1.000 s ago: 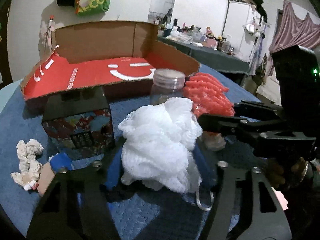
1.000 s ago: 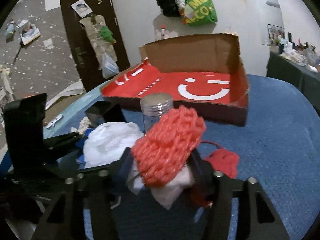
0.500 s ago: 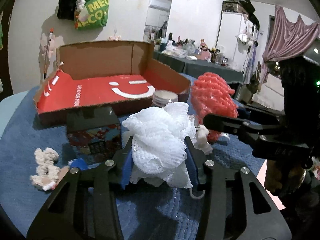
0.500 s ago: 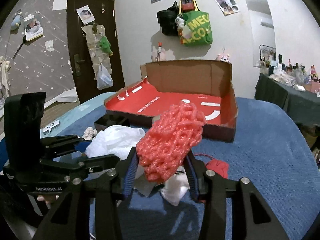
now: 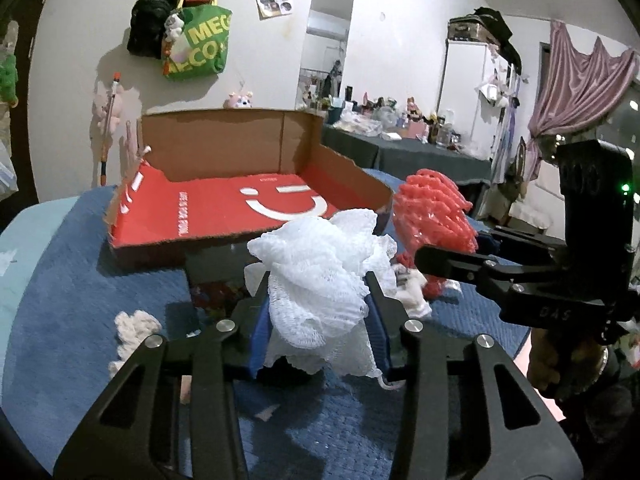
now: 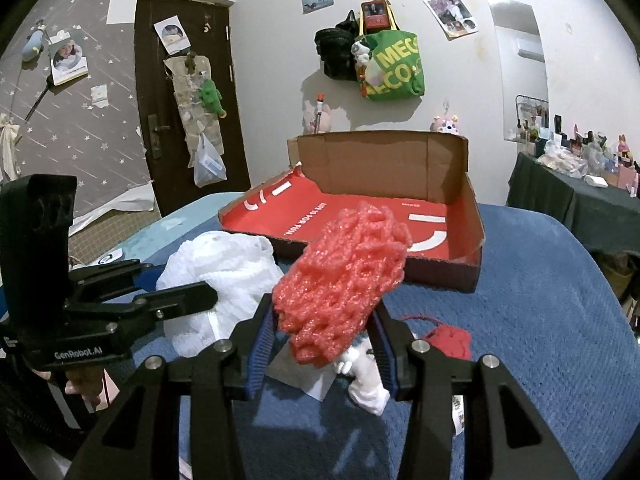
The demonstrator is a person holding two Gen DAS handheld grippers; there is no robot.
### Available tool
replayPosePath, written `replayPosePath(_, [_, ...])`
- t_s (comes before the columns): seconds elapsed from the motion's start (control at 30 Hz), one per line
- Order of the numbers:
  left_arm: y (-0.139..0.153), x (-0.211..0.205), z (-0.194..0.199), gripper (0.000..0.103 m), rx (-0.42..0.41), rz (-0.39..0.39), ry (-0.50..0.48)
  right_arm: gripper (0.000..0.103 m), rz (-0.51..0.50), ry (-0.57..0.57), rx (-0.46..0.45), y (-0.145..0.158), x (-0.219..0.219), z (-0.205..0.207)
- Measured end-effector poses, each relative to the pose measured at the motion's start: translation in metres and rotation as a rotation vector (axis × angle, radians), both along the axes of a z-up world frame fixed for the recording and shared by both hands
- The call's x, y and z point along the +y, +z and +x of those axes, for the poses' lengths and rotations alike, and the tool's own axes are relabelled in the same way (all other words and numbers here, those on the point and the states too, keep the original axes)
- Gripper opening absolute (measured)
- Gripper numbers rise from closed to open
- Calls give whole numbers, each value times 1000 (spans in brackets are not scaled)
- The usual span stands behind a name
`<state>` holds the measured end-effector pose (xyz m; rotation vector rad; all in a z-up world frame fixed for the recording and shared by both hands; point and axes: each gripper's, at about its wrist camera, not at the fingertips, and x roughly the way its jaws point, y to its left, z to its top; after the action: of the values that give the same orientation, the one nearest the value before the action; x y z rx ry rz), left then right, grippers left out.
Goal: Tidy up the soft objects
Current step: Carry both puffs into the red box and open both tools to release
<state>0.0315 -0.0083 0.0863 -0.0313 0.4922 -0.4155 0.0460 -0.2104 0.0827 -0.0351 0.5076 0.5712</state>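
Simultaneously, the left gripper [image 5: 318, 334], jaws closing, squeezes a white mesh bath pouf [image 5: 320, 280], and the right gripper [image 6: 322, 350] clamps a red foam net [image 6: 344, 280]; both soft loads ride above the blue tabletop [image 6: 540, 320], short of the red-lined cardboard box [image 6: 474, 236], presumably their destination.

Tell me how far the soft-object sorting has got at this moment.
Done: nothing yet; the cardboard box shows only its bare red floor. In hand: the left gripper, jaws closing, squeezes the white mesh puff; the right gripper holds the red mesh puff; both are off the blue cloth. Left: the red yarn bundle and cream scrap lie outside the box.
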Motion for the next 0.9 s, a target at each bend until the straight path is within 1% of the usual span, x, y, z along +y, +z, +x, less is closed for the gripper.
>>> replayPosePath(0.1, [11,6,2,39,-26,3,15,48,-1,-2,-12,4,0,2])
replayPosePath(0.27, [30,14,15,39,-62,12,34,48,15,8,-22,20,0,16])
replayPosePath(0.47, [48,20,42,38,-74,16,38,48,17,13,-15,35,3,50])
replayPosePath(0.57, [55,20,59,38,-82,39,47,48,19,21,-2,41,5,69])
replayPosePath(0.7, [65,22,93,38,-66,66,44,48,17,42,24,50,10,97])
replayPosePath(0.77, [68,21,111,38,-45,77,39,48,7,42,44,53,13,115])
replayPosePath(0.83, [71,20,134,38,-18,87,33,48,-2,50,80,54,16,137])
replayPosePath(0.9, [71,18,154,38,3,115,36,48,-16,52,110,54,20,157])
